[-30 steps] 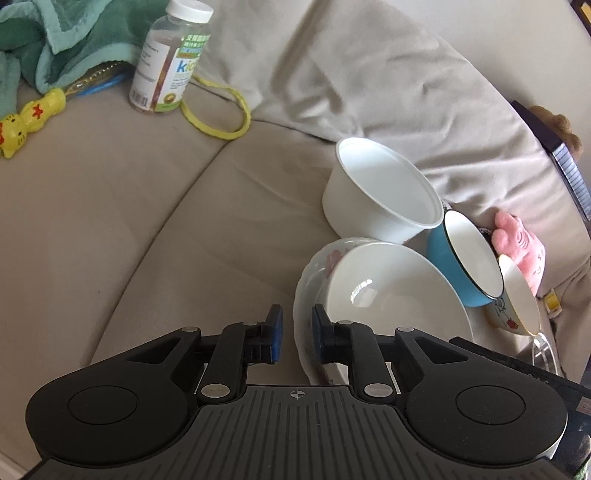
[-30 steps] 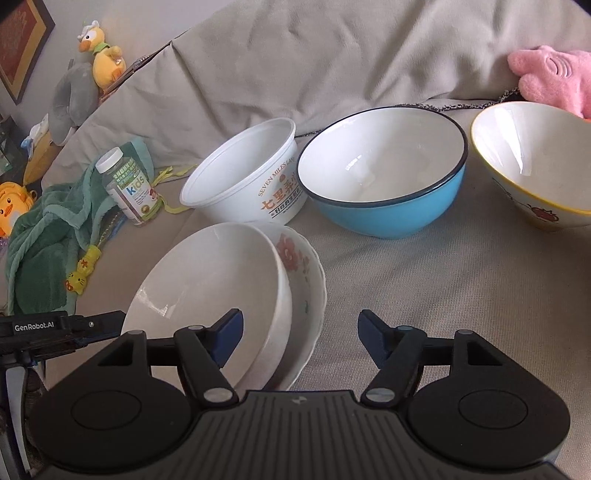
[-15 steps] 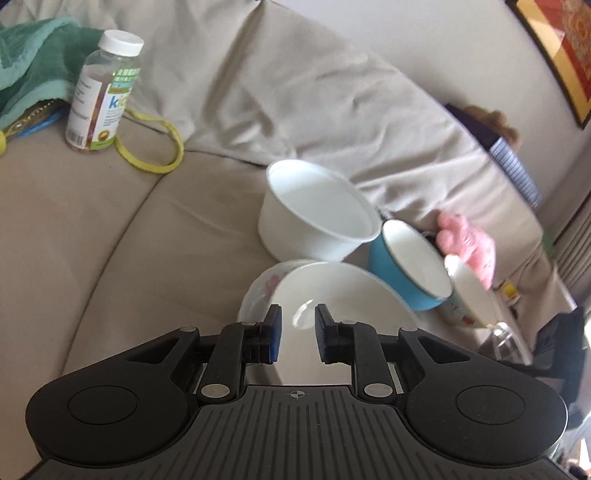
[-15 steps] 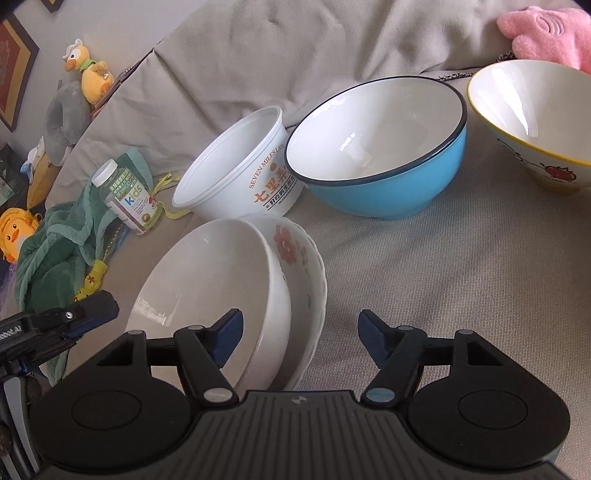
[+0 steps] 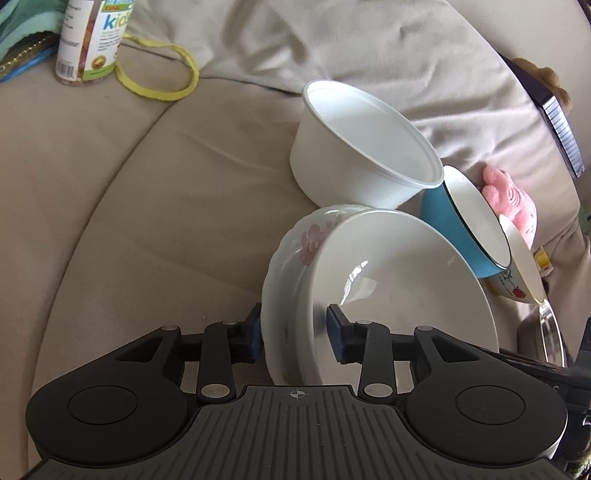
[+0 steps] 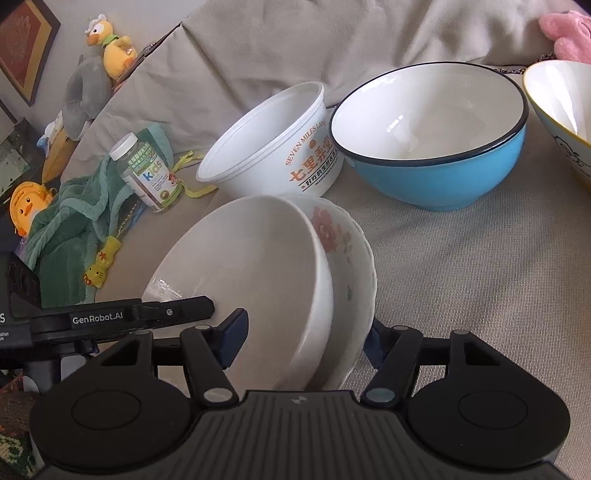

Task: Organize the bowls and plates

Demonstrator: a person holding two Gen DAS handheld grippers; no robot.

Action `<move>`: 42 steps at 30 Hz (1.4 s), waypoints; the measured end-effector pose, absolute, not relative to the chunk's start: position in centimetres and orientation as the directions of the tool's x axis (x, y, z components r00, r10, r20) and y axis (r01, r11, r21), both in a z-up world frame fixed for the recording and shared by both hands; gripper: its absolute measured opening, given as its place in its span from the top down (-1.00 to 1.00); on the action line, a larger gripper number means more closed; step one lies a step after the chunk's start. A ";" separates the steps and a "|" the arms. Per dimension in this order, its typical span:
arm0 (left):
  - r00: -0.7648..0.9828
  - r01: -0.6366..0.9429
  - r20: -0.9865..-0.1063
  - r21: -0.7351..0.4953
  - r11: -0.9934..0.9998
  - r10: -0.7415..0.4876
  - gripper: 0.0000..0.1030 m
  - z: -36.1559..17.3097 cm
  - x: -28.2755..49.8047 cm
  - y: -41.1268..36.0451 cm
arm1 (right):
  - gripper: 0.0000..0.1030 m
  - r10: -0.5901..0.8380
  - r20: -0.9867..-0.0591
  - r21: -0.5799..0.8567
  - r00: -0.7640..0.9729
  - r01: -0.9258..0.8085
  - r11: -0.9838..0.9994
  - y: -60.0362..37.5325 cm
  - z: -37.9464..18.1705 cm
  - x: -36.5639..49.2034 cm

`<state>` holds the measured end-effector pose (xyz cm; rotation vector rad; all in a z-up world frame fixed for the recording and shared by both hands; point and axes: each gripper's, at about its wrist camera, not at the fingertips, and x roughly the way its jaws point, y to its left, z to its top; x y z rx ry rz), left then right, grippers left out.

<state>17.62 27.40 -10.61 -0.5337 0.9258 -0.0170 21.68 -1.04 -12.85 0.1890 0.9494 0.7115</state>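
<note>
A plain white bowl (image 5: 399, 280) (image 6: 243, 266) sits nested in a floral bowl (image 5: 291, 258) (image 6: 347, 258), both tilted on the sofa seat. My left gripper (image 5: 295, 332) straddles their near rims. Its jaws are opening, one pad outside the floral bowl and one inside the white bowl. My right gripper (image 6: 303, 343) straddles the same pair from the other side. Its jaws are closing, with a gap still showing at the inner pad. Behind stand a white plastic tub (image 5: 351, 155) (image 6: 269, 147), a blue bowl (image 5: 454, 214) (image 6: 436, 177) and a yellow-rimmed bowl (image 5: 517, 266) (image 6: 557, 107).
A vitamin bottle (image 5: 92, 37) (image 6: 147, 173), a yellow band (image 5: 159, 88) and a green towel (image 6: 66, 221) lie at the far left of the beige sofa seat (image 5: 110, 184). A pink plush (image 5: 513, 199) (image 6: 565, 33) rests by the back cushion.
My left gripper came forward and down, and its nearly shut jaws spread over the two rims. My right gripper moved in closer, and its jaws narrowed around the nested bowls.
</note>
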 end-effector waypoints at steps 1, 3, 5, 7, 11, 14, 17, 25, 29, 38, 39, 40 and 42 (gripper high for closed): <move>0.603 -0.212 -0.763 -0.433 0.876 -0.232 0.20 -10.4 17.7 27.2 | -0.23 0.634 -0.674 0.449 0.378 -0.472 0.759 -1.2 -12.8 21.6; 0.592 -0.220 -0.775 -0.422 0.880 -0.224 0.12 -10.2 17.7 26.8 | -0.21 0.643 -0.670 0.465 0.371 -0.466 0.753 -1.4 -12.8 21.7; 0.580 -0.231 -0.782 -0.427 0.874 -0.229 -0.01 -10.1 17.7 26.4 | -0.20 0.655 -0.663 0.487 0.363 -0.455 0.745 -1.8 -12.8 21.8; 0.572 -0.226 -0.785 -0.428 0.875 -0.236 -0.14 -9.8 17.8 25.6 | -0.20 0.659 -0.659 0.498 0.362 -0.447 0.743 -2.3 -12.8 21.7; 0.544 -0.191 -0.791 -0.441 0.877 -0.279 -0.23 -9.5 18.1 23.2 | -0.20 0.645 -0.662 0.489 0.381 -0.432 0.757 -4.2 -12.7 21.1; 0.532 -0.156 -0.788 -0.451 0.879 -0.310 -0.23 -9.5 18.7 21.3 | -0.20 0.632 -0.662 0.494 0.403 -0.400 0.772 -6.4 -12.6 21.0; 0.528 -0.122 -0.787 -0.441 0.889 -0.318 -0.24 -9.4 19.7 19.1 | -0.21 0.616 -0.661 0.495 0.428 -0.367 0.787 -8.6 -12.8 21.3; 0.539 -0.122 -0.794 -0.405 0.906 -0.282 -0.20 -9.0 20.2 17.8 | -0.32 0.596 -0.656 0.463 0.464 -0.376 0.803 -10.2 -12.7 21.5; 0.607 -0.114 -0.769 -0.332 0.936 -0.199 -0.20 -6.7 18.5 17.4 | -0.43 0.555 -0.648 0.390 0.522 -0.399 0.830 -11.7 -11.4 20.0; 0.770 -0.034 -0.613 -0.313 0.949 -0.175 -0.19 -0.3 17.3 10.8 | -0.47 0.424 -0.515 0.309 0.745 -0.299 0.903 -20.1 -6.0 16.7; 0.758 0.002 -0.617 -0.322 0.947 -0.212 -0.19 -0.2 17.6 9.4 | -0.49 0.378 -0.496 0.289 0.781 -0.262 0.921 -21.3 -5.6 16.5; 0.739 0.043 -0.625 -0.330 0.943 -0.252 -0.19 -0.3 18.2 7.3 | -0.51 0.319 -0.479 0.260 0.818 -0.215 0.941 -22.8 -5.3 16.3; 0.699 0.111 -0.641 -0.341 0.934 -0.317 -0.19 -0.8 19.1 3.2 | -0.51 0.211 -0.470 0.222 0.857 -0.117 0.968 -25.2 -5.5 16.3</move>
